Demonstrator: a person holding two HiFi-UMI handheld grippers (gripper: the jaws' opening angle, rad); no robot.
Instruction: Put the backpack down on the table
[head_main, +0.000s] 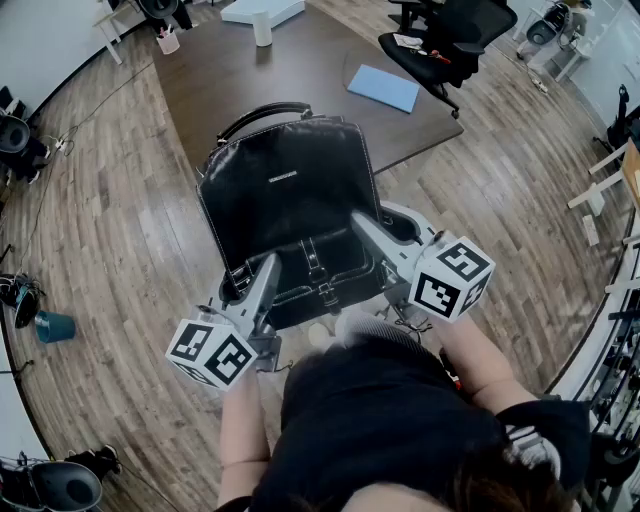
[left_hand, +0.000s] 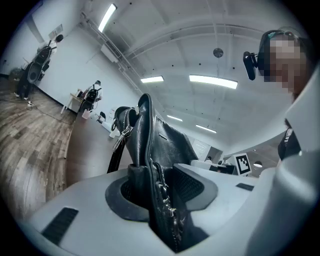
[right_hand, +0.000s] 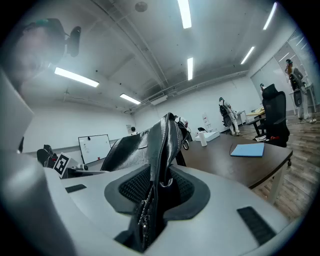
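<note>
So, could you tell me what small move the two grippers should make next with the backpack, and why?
Probably ease it forward, then lower it. The left gripper and right gripper each clamp a side edge of the black leather backpack, whose lower part seems to hang short of the brown table, over the floor; bare tabletop lies ahead.

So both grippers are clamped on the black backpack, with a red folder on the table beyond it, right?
Not quite: the folder is blue, as the head view shows. The rest holds: left gripper and right gripper both clamp the black backpack, table beyond.
</note>
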